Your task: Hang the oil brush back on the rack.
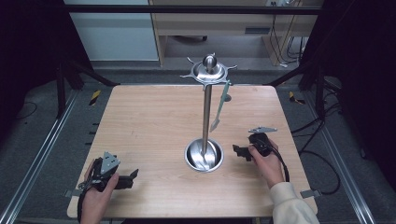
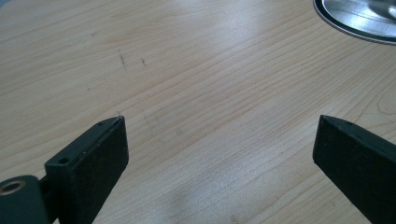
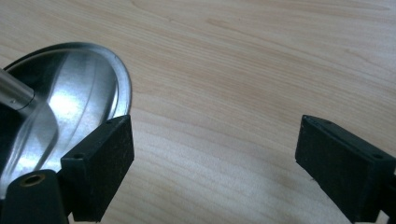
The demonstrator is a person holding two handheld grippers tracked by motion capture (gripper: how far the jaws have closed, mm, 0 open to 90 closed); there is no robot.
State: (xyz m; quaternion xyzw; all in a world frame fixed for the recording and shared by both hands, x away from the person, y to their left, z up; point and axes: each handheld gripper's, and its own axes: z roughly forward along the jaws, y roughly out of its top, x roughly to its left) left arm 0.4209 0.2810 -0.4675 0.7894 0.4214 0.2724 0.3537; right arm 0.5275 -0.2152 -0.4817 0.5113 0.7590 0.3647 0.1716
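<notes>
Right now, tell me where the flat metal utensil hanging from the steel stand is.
In the high view, the flat metal utensil hangs from the right side of the steel stand's star-shaped top, beside its upright pole, above the round steel base.

You are looking at one wooden table point(image 1: 154, 121), one steel stand point(image 1: 206, 107) with one round base dish point(image 1: 203, 155), one utensil point(image 1: 219, 106) hanging from its top ring, you are holding two grippers, one left gripper point(image 1: 132, 174), one right gripper point(image 1: 237, 149).

The right gripper point(image 3: 215, 154), jaws spread wide, hangs low over a wooden table point(image 3: 261, 65), just beside a steel stand's round base point(image 3: 74, 98).
</notes>
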